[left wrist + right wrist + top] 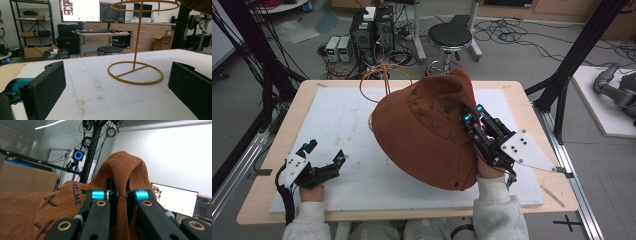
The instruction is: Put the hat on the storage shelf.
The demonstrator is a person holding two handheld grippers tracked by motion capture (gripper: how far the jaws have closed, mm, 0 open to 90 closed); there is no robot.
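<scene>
2 jaws of right gripper (pixel 120 195) clamped on brown bucket hat (pixel 422 132), lifted above gold wire stand (pixel 136 47), probably for hanging. Left gripper (pixel 324 157) resting on white foam board (pixel 357 125), jaws wide apart, empty.

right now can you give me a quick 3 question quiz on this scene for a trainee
1. True or false: the right gripper is shut on the brown hat.
2. Multiple choice: where is the left gripper? A) clamped on the hat brim B) open, near the table's front left edge, holding nothing C) gripping the wire stand
3. Fill in: in the left gripper view, the gold wire stand rests on the white ____ that covers the table.

Key:
1. True. In the right gripper view its fingers pinch a fold of the hat.
2. B
3. Board
</scene>
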